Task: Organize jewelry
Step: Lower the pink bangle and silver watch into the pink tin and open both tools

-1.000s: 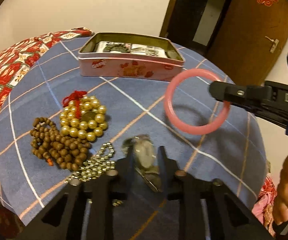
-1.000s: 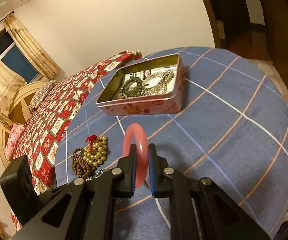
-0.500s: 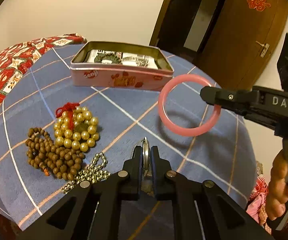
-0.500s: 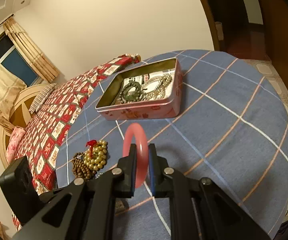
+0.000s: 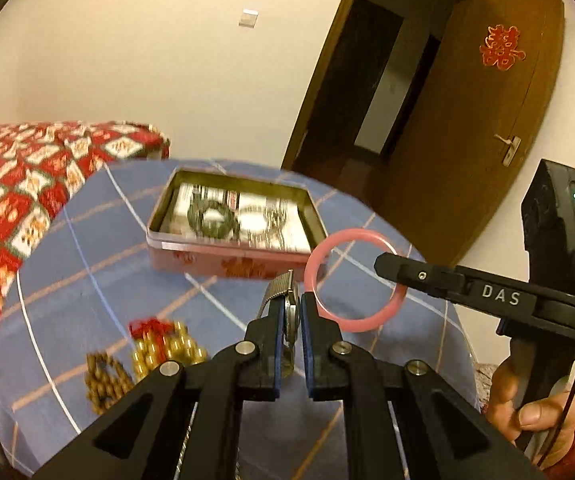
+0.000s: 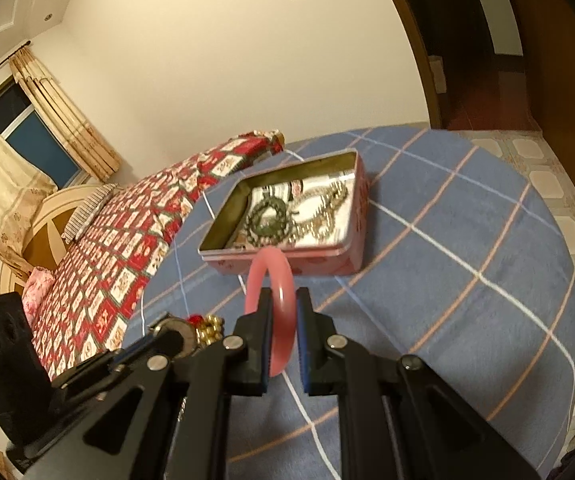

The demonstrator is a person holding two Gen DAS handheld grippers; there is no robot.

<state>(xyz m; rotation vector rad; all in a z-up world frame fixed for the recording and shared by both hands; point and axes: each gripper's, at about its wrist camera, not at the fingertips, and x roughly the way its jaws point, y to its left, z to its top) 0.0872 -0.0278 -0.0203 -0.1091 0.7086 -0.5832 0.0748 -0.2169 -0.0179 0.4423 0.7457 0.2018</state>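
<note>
L gripper (image 5: 290, 312) jaws clenched on watch (image 5: 283, 300), R gripper (image 6: 283, 320) jaws on pink bangle (image 6: 271, 276). Carry both level over tin (image 6: 339, 252) by surface far edge; release low, one at a time.

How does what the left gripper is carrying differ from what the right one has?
The left gripper holds a silver metal wristwatch; the right gripper holds a plain pink bangle. The wristwatch has a ribbed link band, the bangle is one smooth rigid ring. Both are clamped edge-on, lifted off the table, short of the tin.
</note>
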